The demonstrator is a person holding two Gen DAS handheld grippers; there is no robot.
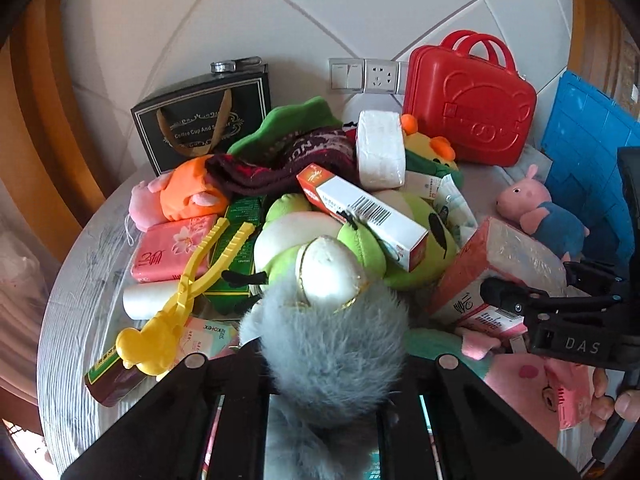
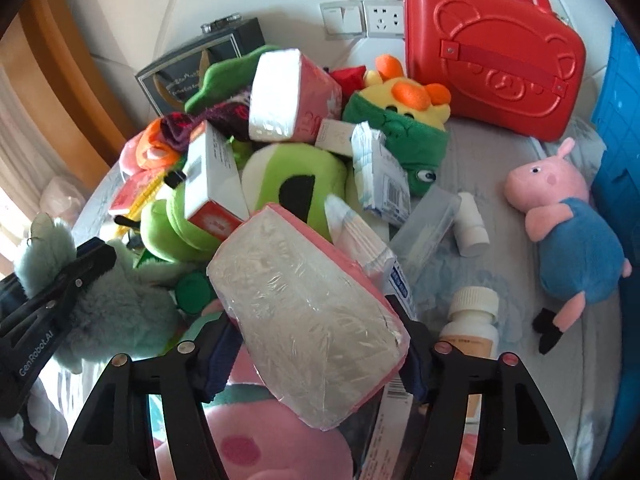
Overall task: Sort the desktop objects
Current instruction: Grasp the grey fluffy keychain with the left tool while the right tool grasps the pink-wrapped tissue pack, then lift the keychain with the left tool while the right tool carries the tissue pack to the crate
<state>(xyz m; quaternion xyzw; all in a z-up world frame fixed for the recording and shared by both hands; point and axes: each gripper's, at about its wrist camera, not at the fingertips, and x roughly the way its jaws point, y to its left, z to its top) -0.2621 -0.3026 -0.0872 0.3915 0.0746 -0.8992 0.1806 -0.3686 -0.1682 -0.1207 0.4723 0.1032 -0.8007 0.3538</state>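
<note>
On a round grey table (image 1: 76,288) lies a heap of toys, tissue packs and boxes. My left gripper (image 1: 320,364) is shut on a grey furry plush toy (image 1: 332,344), held above the heap's near edge. The right wrist view shows the same plush (image 2: 116,312) at the left, with one left finger (image 2: 80,272) against it. My right gripper (image 2: 316,360) is shut on a pink tissue pack (image 2: 308,320) wrapped in clear film, its pads pressing on both sides. The pack (image 1: 508,256) is tilted up at the heap's right side.
A red bear case (image 2: 496,60) and wall sockets (image 2: 360,16) stand at the back, a blue crate (image 2: 620,160) at the right. A pig plush (image 2: 572,236) and white bottle (image 2: 472,320) lie near the right gripper. A green frog plush (image 1: 360,248), boxed tube (image 1: 360,212) and yellow tongs (image 1: 188,284) fill the middle.
</note>
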